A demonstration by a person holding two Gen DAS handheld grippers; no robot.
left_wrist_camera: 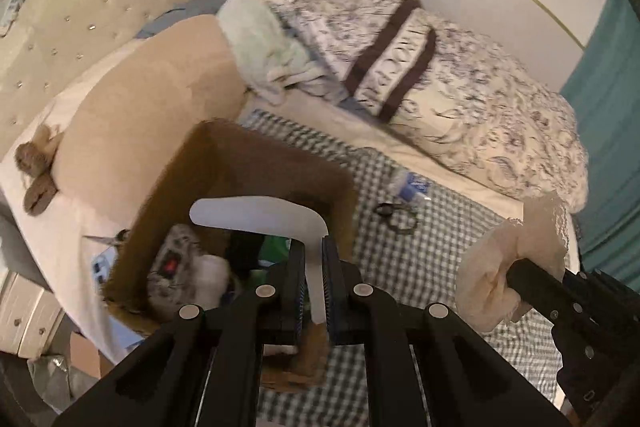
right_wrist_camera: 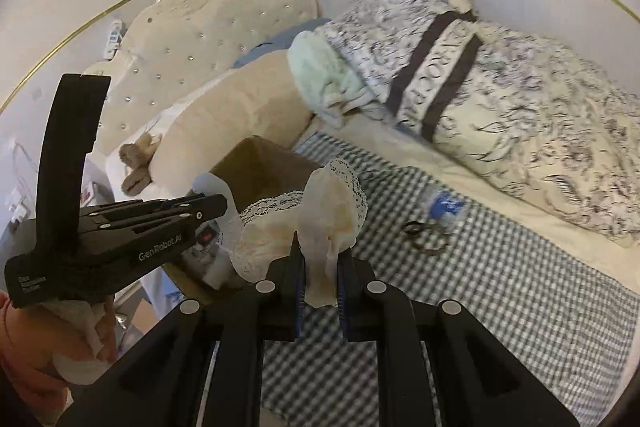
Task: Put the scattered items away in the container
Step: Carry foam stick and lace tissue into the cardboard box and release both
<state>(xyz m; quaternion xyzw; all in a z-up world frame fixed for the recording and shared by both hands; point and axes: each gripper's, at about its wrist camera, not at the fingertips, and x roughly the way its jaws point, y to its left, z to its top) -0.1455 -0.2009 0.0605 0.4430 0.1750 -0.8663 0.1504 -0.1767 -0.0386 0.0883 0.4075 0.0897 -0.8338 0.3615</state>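
Left claw (left_wrist_camera: 314, 267) grips a white curved piece (left_wrist_camera: 256, 213) above the cardboard box (left_wrist_camera: 280, 163); right claw (right_wrist_camera: 320, 267) pinches a lace-trimmed cloth (right_wrist_camera: 332, 203) just beside the box

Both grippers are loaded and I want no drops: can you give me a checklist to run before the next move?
1. Left gripper shut on white curved piece: ok.
2. Piece over the open cardboard box: ok.
3. Right gripper shut on lace cloth: ok.
4. Cloth over the box: not ok, beside it above the checked blanket.
5. Room left in the box: cannot tell.
6. Scissors and water bottle tidied: not ok.
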